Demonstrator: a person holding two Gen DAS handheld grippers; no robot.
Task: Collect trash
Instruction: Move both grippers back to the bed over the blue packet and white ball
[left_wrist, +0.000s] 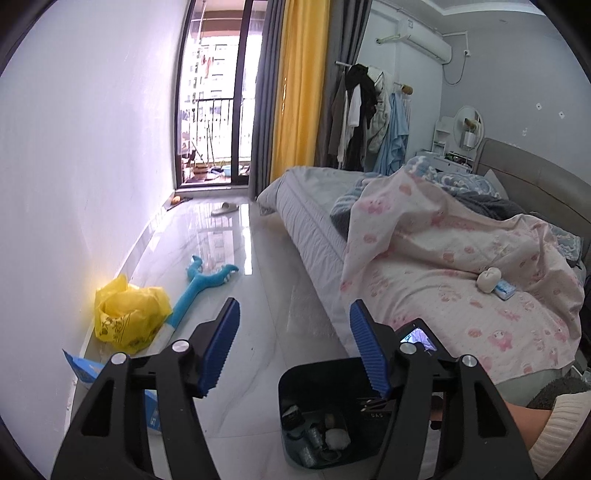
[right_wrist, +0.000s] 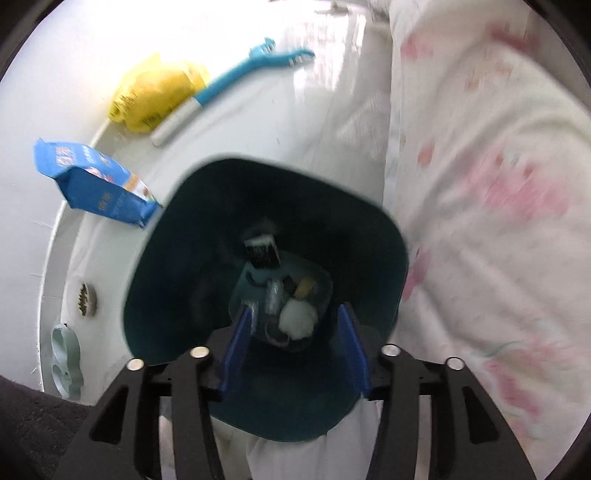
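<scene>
The bed (left_wrist: 461, 258) is the largest item and serves as the landmark; it carries a rumpled pink-print cover, and on that cover, toward the headboard side, lie a crumpled white tissue (left_wrist: 488, 279) and a small blue packet (left_wrist: 505, 290), touching one another. Beside the bed, on the glossy floor (left_wrist: 229, 266), stands the dark bin (left_wrist: 295, 380), close against the bed's side. The bin contains collected trash: a white wad (right_wrist: 298, 320), a small black box (right_wrist: 263, 252) and several less distinct pieces, all at the bottom. Across the floor from the bed, along the wall, lie a yellow plastic bag (left_wrist: 127, 317), a blue plush toy (left_wrist: 201, 284) just beside that bag, and a blue carton (right_wrist: 98, 181), which lies near the bin's rim. Further along the floor, toward the balcony door and past the foot of the bed, lies a single slipper (left_wrist: 224, 209). The left gripper (left_wrist: 293, 350) is held above the floor between the yellow bag and the bed, with its fingers (left_wrist: 218, 350) moderately apart and nothing between them. The right gripper (right_wrist: 293, 350) points steeply down into the mouth of the bin, with its fingers (right_wrist: 238, 350) moderately apart and empty; the trash lies below them in the bin.
</scene>
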